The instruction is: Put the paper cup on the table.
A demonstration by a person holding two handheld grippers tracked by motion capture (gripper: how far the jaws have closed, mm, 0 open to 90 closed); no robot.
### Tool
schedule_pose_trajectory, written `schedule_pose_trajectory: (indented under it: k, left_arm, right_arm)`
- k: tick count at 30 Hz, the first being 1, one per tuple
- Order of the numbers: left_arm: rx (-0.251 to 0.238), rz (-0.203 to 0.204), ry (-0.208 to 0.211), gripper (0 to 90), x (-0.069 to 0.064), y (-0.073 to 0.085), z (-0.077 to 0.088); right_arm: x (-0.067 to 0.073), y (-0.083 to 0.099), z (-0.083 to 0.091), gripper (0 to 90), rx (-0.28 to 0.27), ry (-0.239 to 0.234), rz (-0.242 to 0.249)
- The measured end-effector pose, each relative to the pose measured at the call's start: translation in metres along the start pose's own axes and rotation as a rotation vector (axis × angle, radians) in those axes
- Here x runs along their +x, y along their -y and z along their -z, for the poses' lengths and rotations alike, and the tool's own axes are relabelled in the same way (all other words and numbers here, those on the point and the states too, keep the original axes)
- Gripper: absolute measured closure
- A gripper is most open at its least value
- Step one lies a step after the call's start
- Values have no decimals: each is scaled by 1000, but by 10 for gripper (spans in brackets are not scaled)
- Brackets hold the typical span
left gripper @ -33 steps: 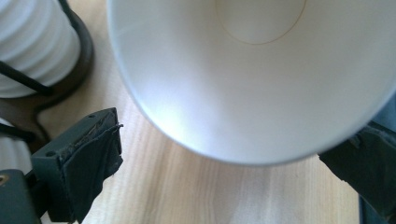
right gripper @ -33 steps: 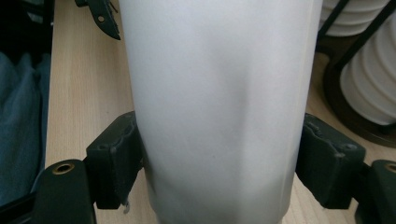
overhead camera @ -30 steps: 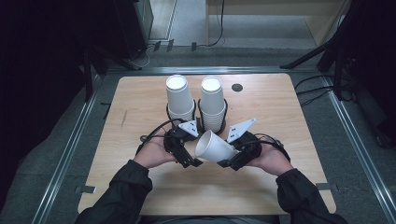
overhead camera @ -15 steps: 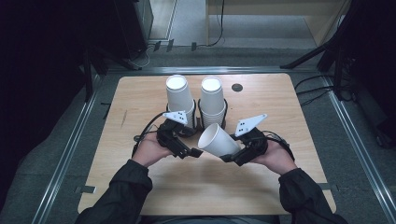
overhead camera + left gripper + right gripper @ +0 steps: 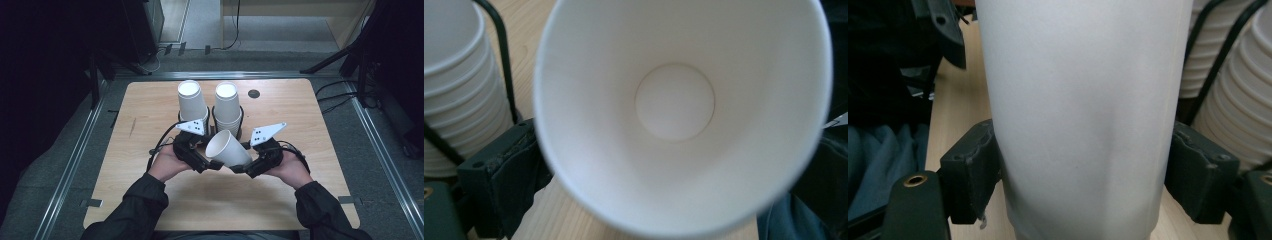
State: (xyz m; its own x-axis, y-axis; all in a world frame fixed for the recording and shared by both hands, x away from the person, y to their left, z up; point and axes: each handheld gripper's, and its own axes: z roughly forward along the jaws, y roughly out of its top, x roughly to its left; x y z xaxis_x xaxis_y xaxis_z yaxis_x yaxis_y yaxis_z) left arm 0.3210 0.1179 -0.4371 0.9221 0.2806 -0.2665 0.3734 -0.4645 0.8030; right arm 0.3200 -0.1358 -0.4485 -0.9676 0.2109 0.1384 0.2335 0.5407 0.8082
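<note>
- Two black jaws of the right gripper [image 5: 1083,195] are seen pressed against opposite sides of a white paper cup [image 5: 1078,115], near its base; the wall is slightly dented between them.
- Whether the left gripper [image 5: 200,159] is open or closed cannot be told; the cup's open mouth [image 5: 679,110] is faced by its camera, with one jaw seen beside the rim.
- Above the wooden table [image 5: 150,105], the cup [image 5: 227,148] is held tilted between both hands, just in front of two cup stacks [image 5: 227,107] in black wire holders.
- For the step in hand, judged a handover or separation, light pressure should be kept so the thin wall is not crushed.
- No brand, label or writing is found anywhere.
</note>
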Motion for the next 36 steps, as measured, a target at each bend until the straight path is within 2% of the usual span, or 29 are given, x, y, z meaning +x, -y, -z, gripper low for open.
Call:
schedule_pose_trajectory:
  k: [3, 6, 8, 9, 13, 17, 20, 22, 25, 27, 31, 32, 36]
  left_arm:
    - [-15, 2, 6, 0, -2, -1, -2]
    - [-54, 23, 10, 11, -3, -2, -1]
    - [-85, 21, 9, 96, -4, -1, 1]
    - [-84, 21, 30, 115, -4, -2, 2]
    - [-45, 10, 23, 178, -5, -3, 2]
    - [-21, 2, 20, 210, -7, -5, 3]
    - [0, -7, 0, 213, -8, -7, 5]
    - [1, -4, 2, 213, -7, -7, 8]
    - [3, -6, -11, 213, -7, -7, 12]
    - [14, -8, -5, 213, -6, -7, 15]
    - [29, -34, -22, 212, -5, -7, 20]
    - [43, -34, -11, 212, -4, -7, 20]
    - [87, -63, -36, 211, -5, -7, 19]
  right_arm:
    - [2, -3, -5, 227, -20, -23, -3]
    - [5, -5, -10, 227, -33, -42, 1]
    - [6, -6, -12, 229, -31, -52, 4]
    - [7, -6, -12, 230, -37, -49, 7]
    - [8, -6, -13, 231, -21, -43, 18]
    - [8, -7, -14, 227, -6, -52, 5]
    - [8, -7, -14, 201, 7, -62, -16]
    - [7, -6, -13, 171, 21, -59, -16]
    - [6, -5, -11, 171, 32, -50, -36]
    - [5, -4, -9, 171, 30, -42, -34]
    - [4, -3, -5, 170, 30, -33, -34]
    - [4, -3, -4, 170, 29, -33, -36]
    - [3, -1, -3, 167, 35, -30, -36]
